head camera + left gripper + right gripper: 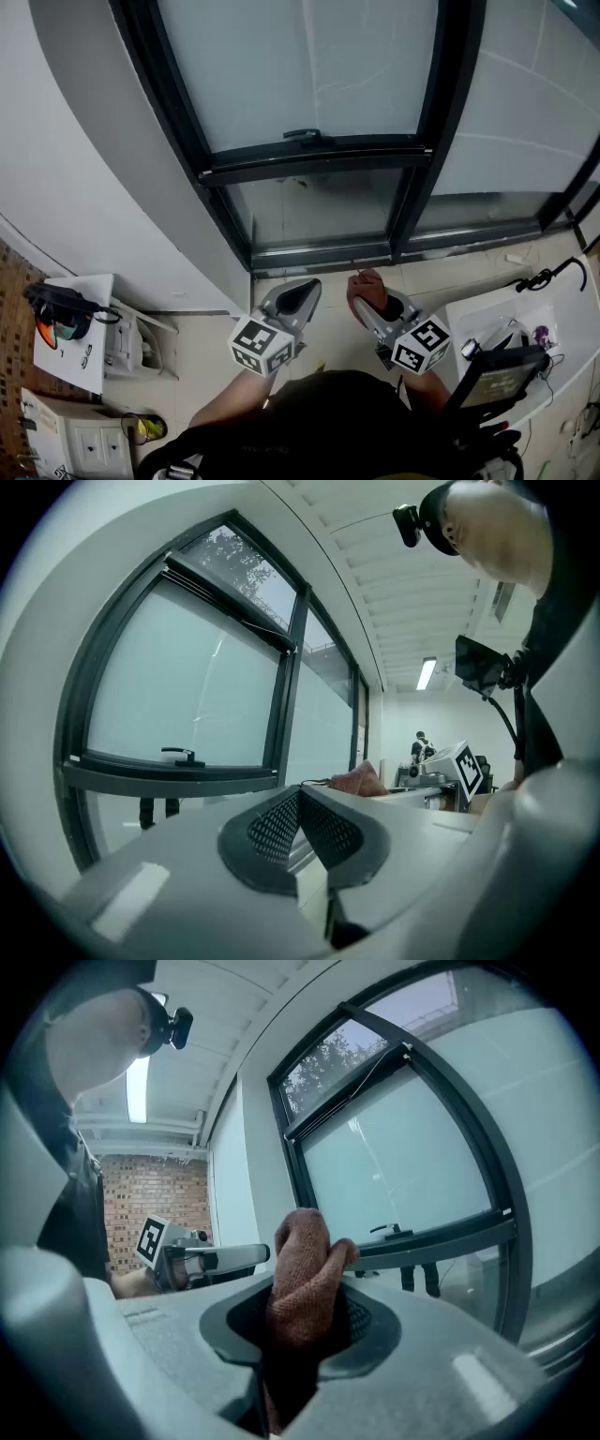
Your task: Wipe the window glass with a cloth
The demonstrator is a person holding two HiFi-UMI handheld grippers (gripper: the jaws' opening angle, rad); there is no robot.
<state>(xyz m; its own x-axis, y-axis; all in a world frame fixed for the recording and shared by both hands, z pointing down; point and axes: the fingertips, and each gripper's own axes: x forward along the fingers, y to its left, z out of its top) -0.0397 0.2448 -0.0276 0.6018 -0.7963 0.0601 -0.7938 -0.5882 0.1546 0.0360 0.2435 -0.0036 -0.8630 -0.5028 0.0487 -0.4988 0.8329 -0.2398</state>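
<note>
Pale tiled floor [206,347] below, dark-framed window glass [309,66] straight ahead in the head view. The left gripper [302,295] and right gripper [367,292] sit low, side by side before the sill, with the rust-brown cloth [367,284] bunched at the right one's tip. Left gripper view: jaws closed together, nothing between them, glass off to the left. Right gripper view: jaws clamped on the cloth, which bulges up above them — not touching the glass, window handle [389,1231] beyond.
</note>
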